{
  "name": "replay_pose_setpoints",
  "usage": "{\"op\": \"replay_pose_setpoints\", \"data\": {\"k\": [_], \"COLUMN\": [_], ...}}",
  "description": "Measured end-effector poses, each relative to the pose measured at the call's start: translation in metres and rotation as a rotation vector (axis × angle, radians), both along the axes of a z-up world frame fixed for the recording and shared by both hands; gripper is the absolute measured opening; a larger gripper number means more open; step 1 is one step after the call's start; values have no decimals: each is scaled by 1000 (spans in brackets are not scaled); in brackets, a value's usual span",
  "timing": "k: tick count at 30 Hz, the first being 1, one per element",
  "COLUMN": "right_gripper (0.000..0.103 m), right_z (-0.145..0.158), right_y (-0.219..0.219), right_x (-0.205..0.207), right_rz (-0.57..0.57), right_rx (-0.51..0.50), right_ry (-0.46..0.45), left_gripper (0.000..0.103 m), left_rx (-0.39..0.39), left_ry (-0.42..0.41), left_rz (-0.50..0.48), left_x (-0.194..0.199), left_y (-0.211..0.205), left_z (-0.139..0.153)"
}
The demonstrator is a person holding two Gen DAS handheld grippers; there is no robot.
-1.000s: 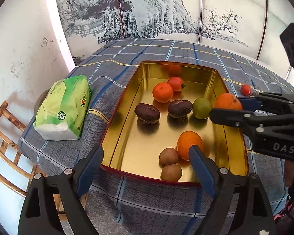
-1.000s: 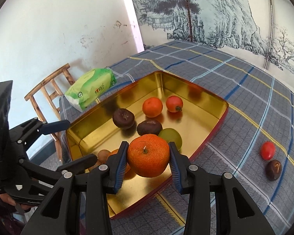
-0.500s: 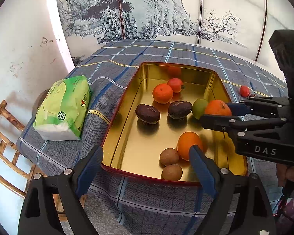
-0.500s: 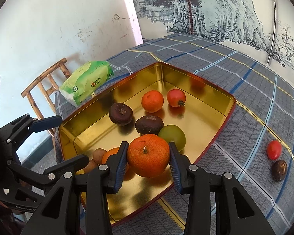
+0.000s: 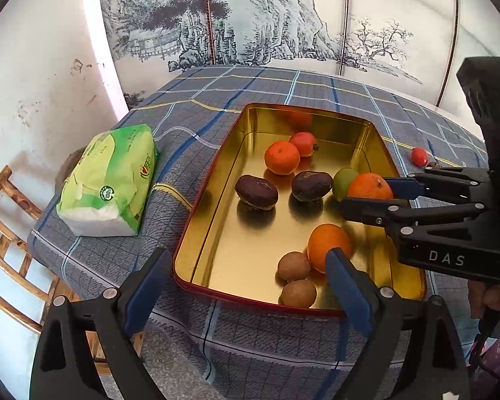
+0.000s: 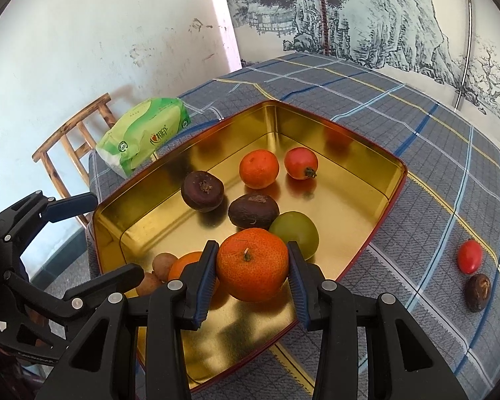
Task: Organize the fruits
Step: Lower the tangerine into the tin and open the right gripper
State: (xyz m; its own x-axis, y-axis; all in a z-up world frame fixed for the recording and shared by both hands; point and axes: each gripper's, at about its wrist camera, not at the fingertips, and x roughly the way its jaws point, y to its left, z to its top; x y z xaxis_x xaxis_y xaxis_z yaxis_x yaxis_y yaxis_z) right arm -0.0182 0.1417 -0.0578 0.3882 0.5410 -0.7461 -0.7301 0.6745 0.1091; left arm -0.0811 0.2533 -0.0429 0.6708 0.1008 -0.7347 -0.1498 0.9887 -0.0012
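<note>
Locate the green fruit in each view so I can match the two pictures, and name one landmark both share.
Left wrist view: the green fruit sits right of centre in the gold tin, partly hidden behind the held mandarin.
Right wrist view: just below centre, up and to the right of that mandarin, beside a dark brown fruit.
Shared landmark: the green tissue pack on the tablecloth, left of the tin.

- A home, most likely a dining or sitting corner.
- A table [image 5: 266,86] is covered with a blue-grey checked cloth, pushed near a white plaster wall [image 6: 83,50] with scuffs and chipped patches.
- A large ink-painted mountain landscape mural [image 5: 250,16] fills the wall behind the table.
- A wooden slatted chair [image 6: 70,140] stands at the table's edge.
- A green pack of tissues [image 5: 113,180] lies on the cloth beside a gold tin tray [image 5: 210,200] holding fruit.
</note>
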Motion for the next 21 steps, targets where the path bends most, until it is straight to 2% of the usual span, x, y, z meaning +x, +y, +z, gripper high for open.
{"op": "replay_pose_setpoints", "data": {"k": [14, 21], "right_gripper": [42, 42], "right_z": [1, 5], "right_y": [-1, -10], "right_x": [4, 3], "right_rz": [-16, -34], "right_rx": [16, 66], "right_ry": [7, 9], "left_gripper": [91, 91], "left_rx": [-27, -30], "left_ry": [11, 16], "left_rz": [7, 10], "left_x": [0, 0], "left_y": [6, 5], "left_z": [-6, -9]}}
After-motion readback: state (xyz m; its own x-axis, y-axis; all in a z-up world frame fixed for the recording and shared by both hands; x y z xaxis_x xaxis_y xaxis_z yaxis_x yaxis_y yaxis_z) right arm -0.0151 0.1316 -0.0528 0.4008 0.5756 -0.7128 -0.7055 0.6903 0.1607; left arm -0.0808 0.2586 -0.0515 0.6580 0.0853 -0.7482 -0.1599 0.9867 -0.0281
